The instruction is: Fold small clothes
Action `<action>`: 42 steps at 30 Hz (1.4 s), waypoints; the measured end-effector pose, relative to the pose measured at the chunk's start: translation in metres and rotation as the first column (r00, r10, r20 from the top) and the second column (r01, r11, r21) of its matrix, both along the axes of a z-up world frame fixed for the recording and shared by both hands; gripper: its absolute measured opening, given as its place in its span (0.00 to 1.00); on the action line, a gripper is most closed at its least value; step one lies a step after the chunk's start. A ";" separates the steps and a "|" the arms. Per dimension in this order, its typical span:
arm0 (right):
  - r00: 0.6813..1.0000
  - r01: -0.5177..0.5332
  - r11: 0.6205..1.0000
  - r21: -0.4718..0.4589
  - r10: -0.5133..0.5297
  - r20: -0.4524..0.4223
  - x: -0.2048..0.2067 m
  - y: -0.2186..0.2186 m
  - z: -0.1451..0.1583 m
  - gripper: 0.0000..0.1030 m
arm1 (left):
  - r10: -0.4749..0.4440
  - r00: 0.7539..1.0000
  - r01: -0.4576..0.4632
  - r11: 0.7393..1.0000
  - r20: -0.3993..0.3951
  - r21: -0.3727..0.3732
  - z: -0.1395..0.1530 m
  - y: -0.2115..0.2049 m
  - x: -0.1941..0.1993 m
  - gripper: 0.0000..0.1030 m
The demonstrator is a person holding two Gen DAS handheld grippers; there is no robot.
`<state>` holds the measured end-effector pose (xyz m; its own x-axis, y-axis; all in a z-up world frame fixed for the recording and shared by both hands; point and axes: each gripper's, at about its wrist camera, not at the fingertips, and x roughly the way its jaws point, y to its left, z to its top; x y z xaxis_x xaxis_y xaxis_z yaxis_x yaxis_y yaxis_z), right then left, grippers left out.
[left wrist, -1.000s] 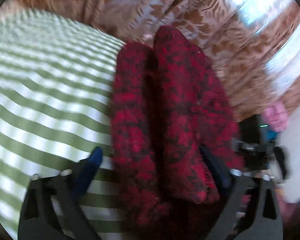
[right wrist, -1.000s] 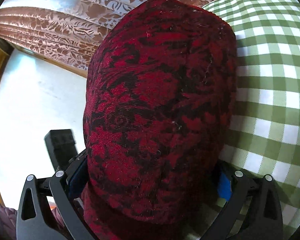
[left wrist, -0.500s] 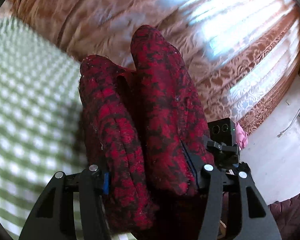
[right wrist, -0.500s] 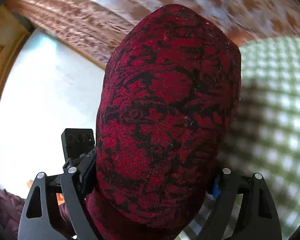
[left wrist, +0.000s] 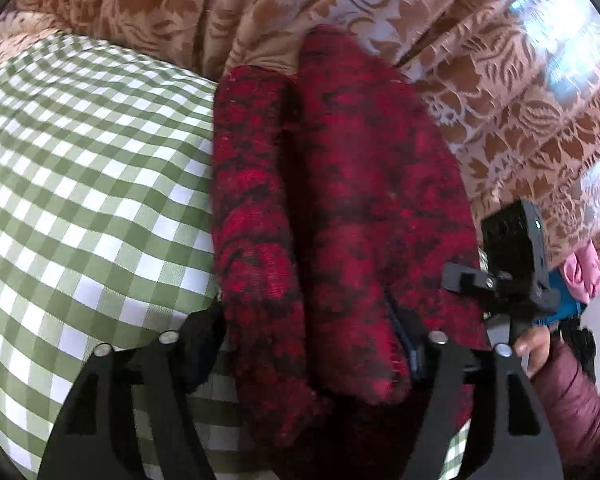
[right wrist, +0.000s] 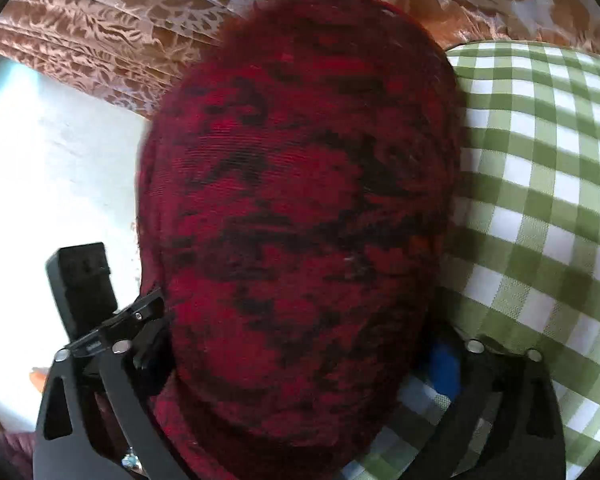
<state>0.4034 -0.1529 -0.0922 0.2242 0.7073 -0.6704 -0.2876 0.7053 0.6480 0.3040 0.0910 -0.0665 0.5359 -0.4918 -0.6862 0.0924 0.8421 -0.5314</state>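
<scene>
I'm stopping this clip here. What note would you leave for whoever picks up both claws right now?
Left claw: jaws opening, with the red-and-black garment between them; the pads do not seem to press.
Right claw: jaws opening wide around the same garment.
Garment: doubled into a thick bundle, lying at the edge of the green checked cloth.
Done: the fold looks made.
Left: probably draw both claws clear and check that the bundle holds.

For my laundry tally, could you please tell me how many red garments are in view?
1: the red-and-black knit garment, bunched in two lobes, beside the green checked cloth. Others may be hidden behind it.
</scene>
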 end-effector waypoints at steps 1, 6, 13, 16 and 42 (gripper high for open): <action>1.000 0.010 1.000 -0.001 -0.010 0.009 -0.001 -0.002 0.002 0.96 | 0.011 1.000 -0.011 1.000 -0.003 0.007 0.003 0.000 0.000 0.73; 0.998 0.053 0.997 -0.049 -0.051 0.034 -0.015 -0.003 0.021 0.97 | 0.079 0.995 -0.087 0.983 0.055 0.159 0.033 -0.009 -0.015 0.83; 0.950 0.218 0.944 -0.247 -0.148 0.274 -0.069 0.001 0.086 0.97 | 0.249 0.956 -0.288 0.898 0.154 0.332 0.075 -0.019 -0.041 0.88; 0.908 0.293 0.903 -0.314 -0.159 0.388 -0.107 0.008 0.103 0.97 | 0.291 0.934 -0.350 0.855 0.206 0.383 0.089 -0.023 -0.070 0.89; 0.739 0.560 0.717 -0.415 -0.207 0.641 -0.274 0.048 0.120 0.97 | 0.306 0.897 -0.428 0.783 0.319 0.451 0.116 -0.060 -0.216 0.98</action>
<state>0.1299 -0.1053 0.0279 0.8125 0.0145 -0.5828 -0.0594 0.9966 -0.0579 0.0883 0.0308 0.0495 0.7677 0.1500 -0.6231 -0.2180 0.9754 -0.0338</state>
